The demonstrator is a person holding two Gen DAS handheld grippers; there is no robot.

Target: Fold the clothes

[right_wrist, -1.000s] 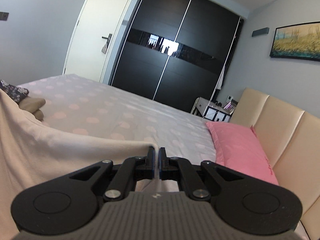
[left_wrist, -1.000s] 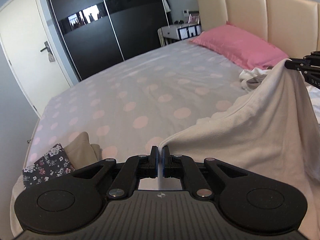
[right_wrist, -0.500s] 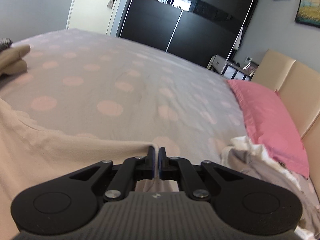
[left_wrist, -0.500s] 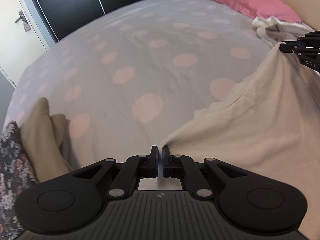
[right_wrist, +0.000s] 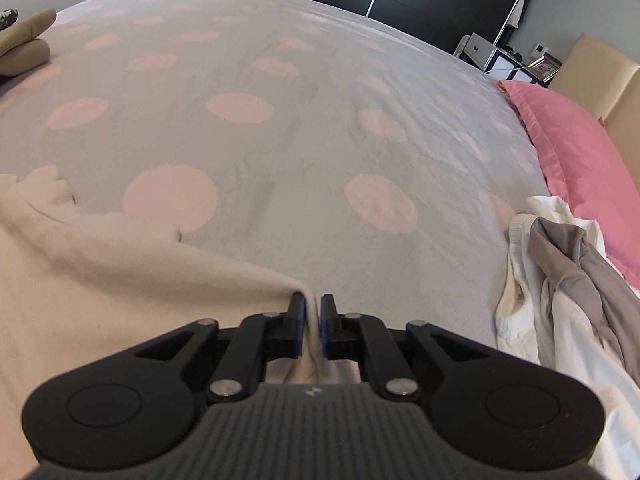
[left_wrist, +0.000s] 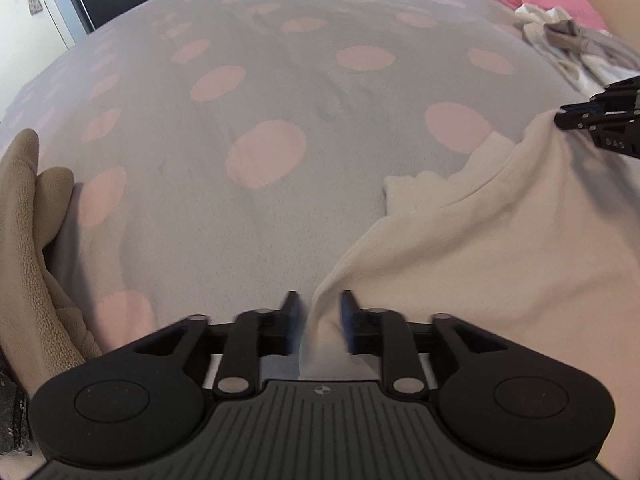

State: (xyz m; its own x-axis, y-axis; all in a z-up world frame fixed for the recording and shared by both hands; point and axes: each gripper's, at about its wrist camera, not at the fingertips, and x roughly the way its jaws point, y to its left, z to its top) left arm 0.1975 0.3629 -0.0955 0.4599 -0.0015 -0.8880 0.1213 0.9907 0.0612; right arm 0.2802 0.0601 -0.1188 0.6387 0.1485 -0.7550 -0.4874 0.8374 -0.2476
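A cream garment (left_wrist: 500,248), held up off the bed a second ago, has been lowered onto the dotted bedspread (left_wrist: 256,128) and is being let go. The left tongs (left_wrist: 318,322) are opening, one corner standing loose between the parted jaws; the right tongs (right_wrist: 313,322), narrower, are opening too, the other corner between them. The garment lies spread between and behind both tongs, seemingly ready for its first fold.

Both wrist views close above bedspread (left_wrist: 280,80), angled steeply down, sharing cream garment (right_wrist: 100,280)
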